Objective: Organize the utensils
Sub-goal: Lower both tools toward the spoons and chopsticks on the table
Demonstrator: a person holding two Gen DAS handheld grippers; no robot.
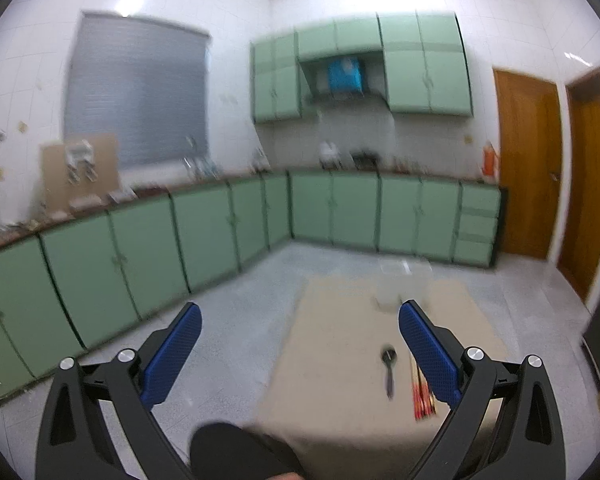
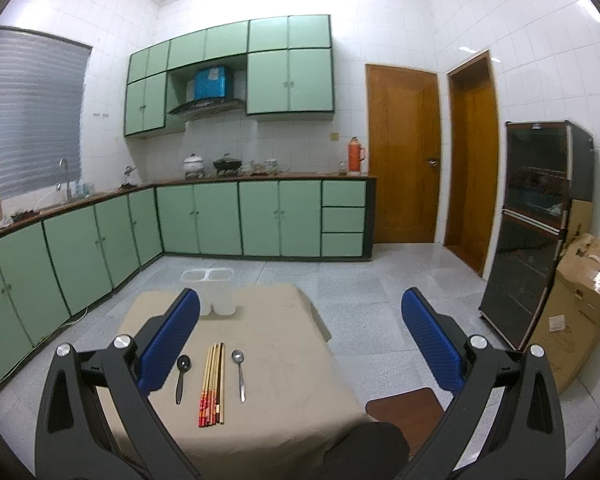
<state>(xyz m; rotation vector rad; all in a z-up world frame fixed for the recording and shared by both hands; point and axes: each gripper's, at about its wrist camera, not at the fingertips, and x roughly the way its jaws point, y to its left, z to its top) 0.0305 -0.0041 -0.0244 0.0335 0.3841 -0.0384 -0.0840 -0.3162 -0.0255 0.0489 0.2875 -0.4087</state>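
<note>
Both claws hang released over the cloth-covered counter (image 2: 284, 360), the left claw (image 1: 300, 344) and the right claw (image 2: 300, 336) gripping nothing. Near the front edge lie a black spoon (image 2: 181, 376), a bundle of chopsticks (image 2: 212, 386) and a metal spoon (image 2: 239, 372), side by side. At the far edge stands a clear two-compartment holder (image 2: 212, 292).

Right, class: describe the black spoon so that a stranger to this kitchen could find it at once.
Find the beige-covered table in the middle of the floor. Three sets of utensils lie side by side near its front: the black spoon is leftmost, left of the chopsticks. Unlike the shiny metal spoon, it is matt black throughout.
</note>
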